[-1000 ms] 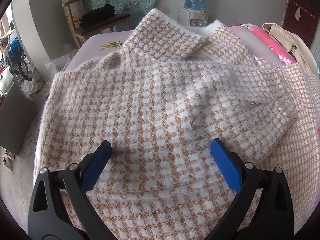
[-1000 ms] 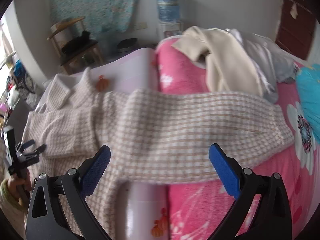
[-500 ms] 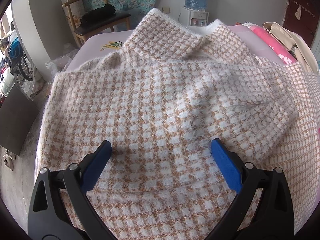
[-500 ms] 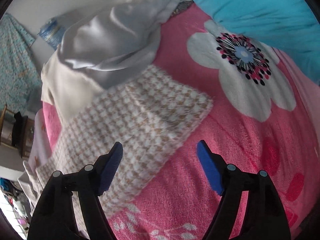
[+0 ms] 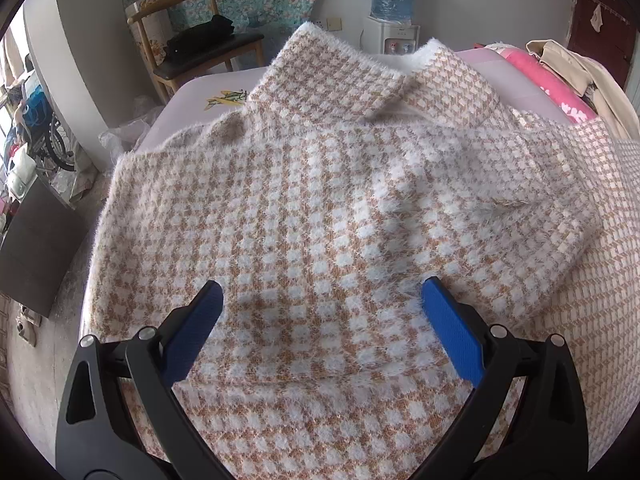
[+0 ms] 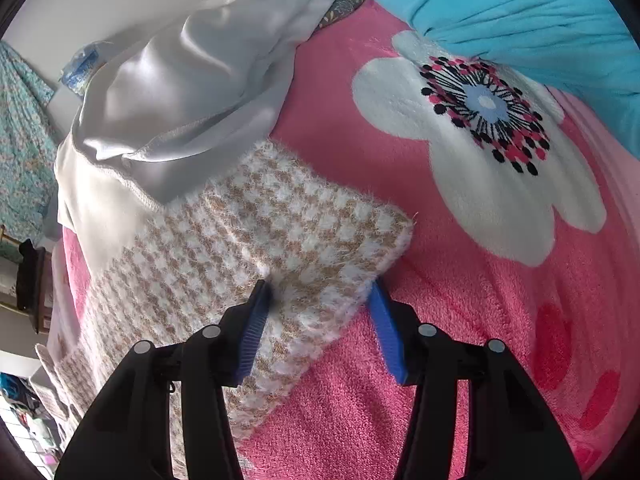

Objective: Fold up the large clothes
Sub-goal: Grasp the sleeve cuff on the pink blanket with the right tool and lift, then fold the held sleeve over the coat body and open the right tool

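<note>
A fluffy tan-and-white checked sweater (image 5: 320, 208) lies spread on the bed, collar (image 5: 360, 76) at the far end. My left gripper (image 5: 320, 304) hovers open just over its body, gripping nothing. In the right wrist view the sweater's sleeve end (image 6: 304, 240) lies on the pink flowered blanket (image 6: 460, 320). My right gripper (image 6: 318, 294) points down at the cuff and its jaws are closing. The blue pads (image 6: 256, 320) straddle the cuff's corner and touch the fluffy cloth at both sides, but the cloth still lies nearly flat between them.
A white satin garment (image 6: 180, 88) lies over the sleeve's far edge, and a turquoise pillow (image 6: 520, 12) is behind it. A beige garment (image 5: 580, 68) sits at the bed's right. Beyond the bed stand a wooden chair (image 5: 192, 52) and a water dispenser (image 5: 392, 12).
My right gripper swung right and down from over the sweater's middle to the sleeve end, rolled, and narrowed its jaws around the cuff. The left gripper and the sweater's body stayed still.
</note>
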`<control>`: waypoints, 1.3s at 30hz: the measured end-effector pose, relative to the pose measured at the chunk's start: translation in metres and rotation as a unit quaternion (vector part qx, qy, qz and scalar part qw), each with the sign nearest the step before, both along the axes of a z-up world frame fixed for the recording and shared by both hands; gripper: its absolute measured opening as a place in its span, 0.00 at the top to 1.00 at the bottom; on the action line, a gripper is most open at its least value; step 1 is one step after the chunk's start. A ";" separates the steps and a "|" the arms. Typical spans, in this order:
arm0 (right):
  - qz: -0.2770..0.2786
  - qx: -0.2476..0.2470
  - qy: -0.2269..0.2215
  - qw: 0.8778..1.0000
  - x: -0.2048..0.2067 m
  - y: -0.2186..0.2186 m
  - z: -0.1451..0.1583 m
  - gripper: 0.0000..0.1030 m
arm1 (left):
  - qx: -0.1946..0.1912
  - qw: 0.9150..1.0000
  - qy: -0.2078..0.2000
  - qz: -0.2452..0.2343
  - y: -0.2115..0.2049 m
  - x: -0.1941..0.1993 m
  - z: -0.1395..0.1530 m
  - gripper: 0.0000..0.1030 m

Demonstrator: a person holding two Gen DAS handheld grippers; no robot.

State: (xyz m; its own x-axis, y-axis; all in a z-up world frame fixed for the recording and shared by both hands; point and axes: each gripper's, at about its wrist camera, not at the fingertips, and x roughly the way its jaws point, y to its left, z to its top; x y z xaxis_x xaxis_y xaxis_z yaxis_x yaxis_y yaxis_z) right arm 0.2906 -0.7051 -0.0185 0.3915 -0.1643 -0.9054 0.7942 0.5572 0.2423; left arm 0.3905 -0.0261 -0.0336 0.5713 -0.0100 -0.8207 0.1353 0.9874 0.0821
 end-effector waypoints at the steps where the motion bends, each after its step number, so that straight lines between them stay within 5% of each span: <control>1: 0.002 -0.006 0.001 1.000 0.001 0.003 0.002 0.62 | 0.004 1.000 -0.003 -0.001 -0.001 -0.001 0.000 0.06; 7: 0.002 -0.041 -0.005 0.999 0.007 0.026 0.022 0.75 | 0.014 1.000 -0.012 -0.004 -0.003 -0.002 0.000 0.06; 23: 0.027 -0.139 -0.106 0.984 -0.005 0.073 0.123 0.77 | -0.011 1.000 -0.016 -0.009 0.000 -0.001 -0.001 0.06; 39: 0.193 -0.209 -0.222 0.933 0.029 0.249 0.249 0.79 | -0.040 0.999 -0.012 -0.024 0.006 0.002 -0.003 0.07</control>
State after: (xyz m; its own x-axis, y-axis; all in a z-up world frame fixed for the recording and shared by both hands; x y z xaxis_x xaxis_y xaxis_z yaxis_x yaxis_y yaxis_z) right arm 0.3195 -0.4557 0.2309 0.8158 -0.2367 -0.5277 0.3884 0.9002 0.1967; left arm 0.3925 -0.0197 -0.0361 0.5885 -0.1024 -0.8020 0.1806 0.9835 0.0070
